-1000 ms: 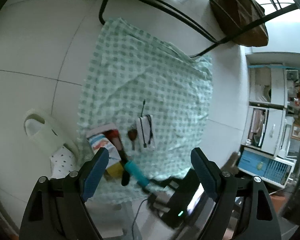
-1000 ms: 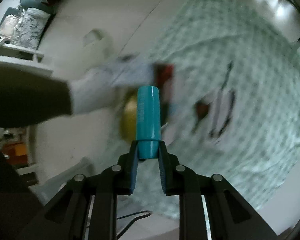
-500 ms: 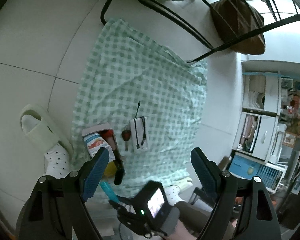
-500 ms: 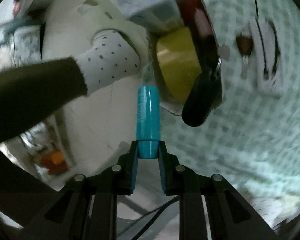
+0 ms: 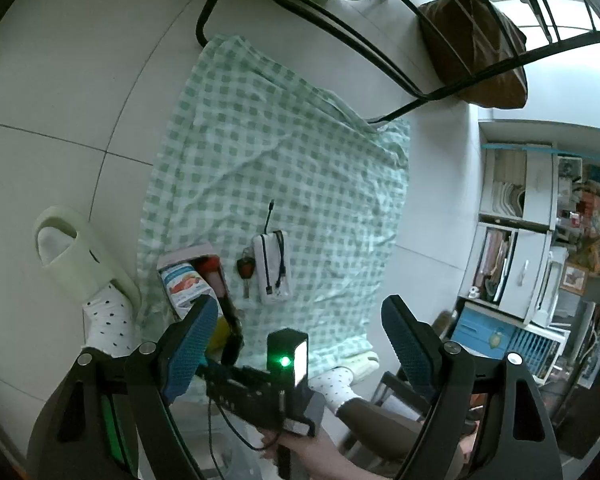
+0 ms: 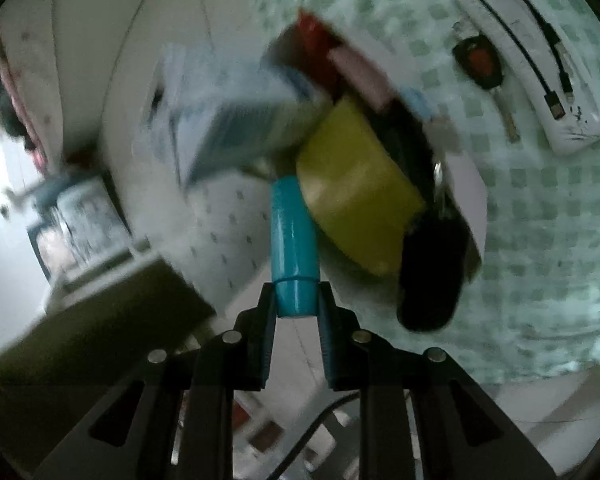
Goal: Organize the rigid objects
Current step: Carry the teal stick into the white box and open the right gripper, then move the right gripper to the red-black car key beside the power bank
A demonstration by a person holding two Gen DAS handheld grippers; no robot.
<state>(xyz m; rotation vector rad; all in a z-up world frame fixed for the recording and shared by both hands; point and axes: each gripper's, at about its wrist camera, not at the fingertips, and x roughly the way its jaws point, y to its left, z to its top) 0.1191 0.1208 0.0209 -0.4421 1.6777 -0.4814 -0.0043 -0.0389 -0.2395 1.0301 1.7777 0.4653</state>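
Slipper (image 5: pixel 66 248) beside checked cloth (image 5: pixel 292 168), chair frame (image 5: pixel 380 52) over far edge

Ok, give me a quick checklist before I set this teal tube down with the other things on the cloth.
1. Right gripper clamped on the teal tube: ok.
2. Tube straight in the jaws: ok.
3. Left gripper open, holding nothing: ok.
4. Free spot beside the yellow object: cannot tell, the view is blurred.
5. Tube tip clear of the box: cannot tell.
6. Power bank and key out of the way: ok.
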